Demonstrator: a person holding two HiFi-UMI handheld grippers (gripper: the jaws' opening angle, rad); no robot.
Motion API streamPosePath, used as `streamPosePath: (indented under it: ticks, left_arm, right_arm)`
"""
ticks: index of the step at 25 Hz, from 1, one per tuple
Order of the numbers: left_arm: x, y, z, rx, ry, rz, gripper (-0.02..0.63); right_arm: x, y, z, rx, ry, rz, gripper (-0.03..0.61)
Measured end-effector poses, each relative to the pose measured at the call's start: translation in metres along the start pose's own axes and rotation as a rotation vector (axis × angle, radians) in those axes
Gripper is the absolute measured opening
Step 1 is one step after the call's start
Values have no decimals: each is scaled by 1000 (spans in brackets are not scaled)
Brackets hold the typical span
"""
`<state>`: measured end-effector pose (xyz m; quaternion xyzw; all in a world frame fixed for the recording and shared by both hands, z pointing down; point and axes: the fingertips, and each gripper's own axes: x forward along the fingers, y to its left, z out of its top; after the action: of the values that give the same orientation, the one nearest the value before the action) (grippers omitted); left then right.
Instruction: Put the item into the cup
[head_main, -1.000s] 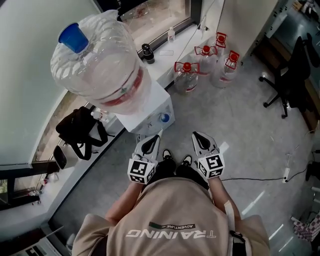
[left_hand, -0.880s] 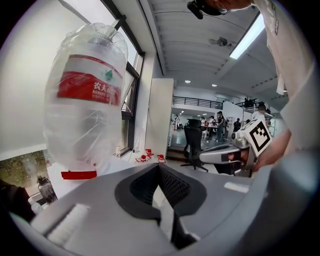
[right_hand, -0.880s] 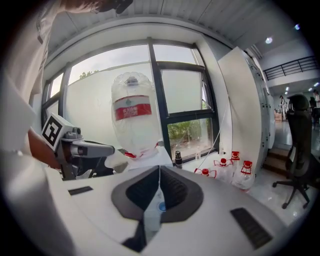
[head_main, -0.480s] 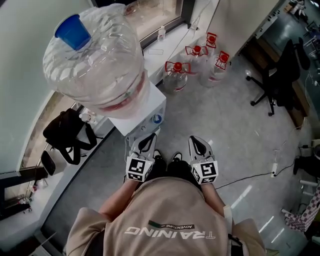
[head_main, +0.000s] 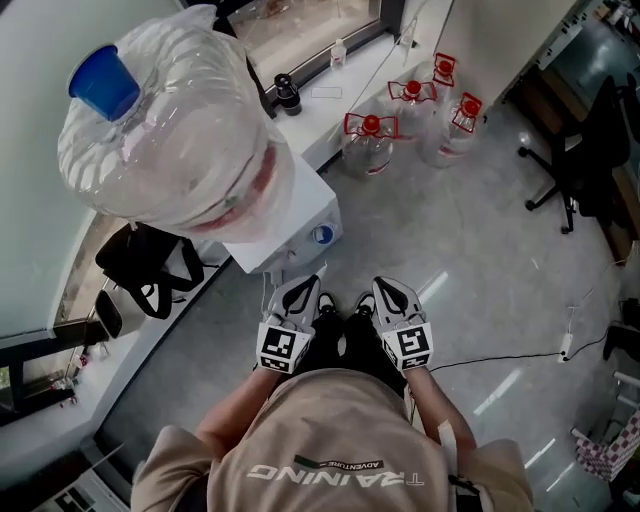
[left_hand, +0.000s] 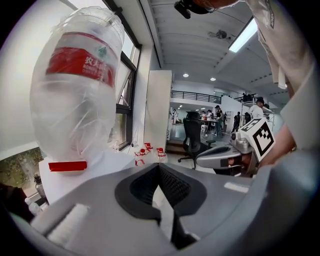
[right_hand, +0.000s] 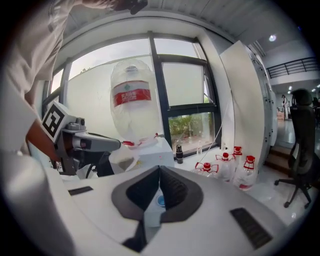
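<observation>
L gripper (head_main: 306, 286) & R gripper (head_main: 386, 288) are held w/ jaws together, nothing gripped; water dispenser (head_main: 300, 215) is seen at 11 o'clock.

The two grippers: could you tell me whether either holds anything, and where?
Nothing is held; left gripper and right gripper both have jaws together, empty.

A water bottle (head_main: 170, 130) sits upended on the dispenser (head_main: 300, 215), three jugs (head_main: 370, 140) on the floor (head_main: 480, 270) beyond, an office chair (head_main: 585, 150) right of them. What may be a bag (head_main: 150, 265) lies left of the dispenser; the left hand-held gripper (head_main: 300, 292) and right hand-held gripper (head_main: 388, 295) are side by side before it.
</observation>
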<state>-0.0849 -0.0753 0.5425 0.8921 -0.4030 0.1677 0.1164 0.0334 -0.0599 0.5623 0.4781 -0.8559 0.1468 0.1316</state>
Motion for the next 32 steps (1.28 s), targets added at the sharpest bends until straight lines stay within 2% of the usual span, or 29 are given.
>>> streamPosePath:
  ticks: [4,7,13,18,26,28,32]
  left_arm:
    - [17,-2,-18,-9,16,13,8]
    - [33,2,-38,-24,29,20,8]
    - [72,13,-75,-62,42,40,8]
    - [102,24,-110,-33,62,41,8]
    - [142,56,-173,-57,137,117,8]
    - [153,63,-187,-83,150,143,8]
    - [173,73,-219,-56,182,162,8]
  right_arm:
    - [21,-2,-18,-90,20,60,12]
    - [39,-3,-38,-120,45,84,12]
    - [77,-10,-89,-84,89,90,12]
    - [105,-14,-121,-26,124,92,12]
    - [161,-22,-169,41,150,95,12]
    - [172,-24,-185,43,169,105,12]
    - [196,-28,-207,5,189,123,12]
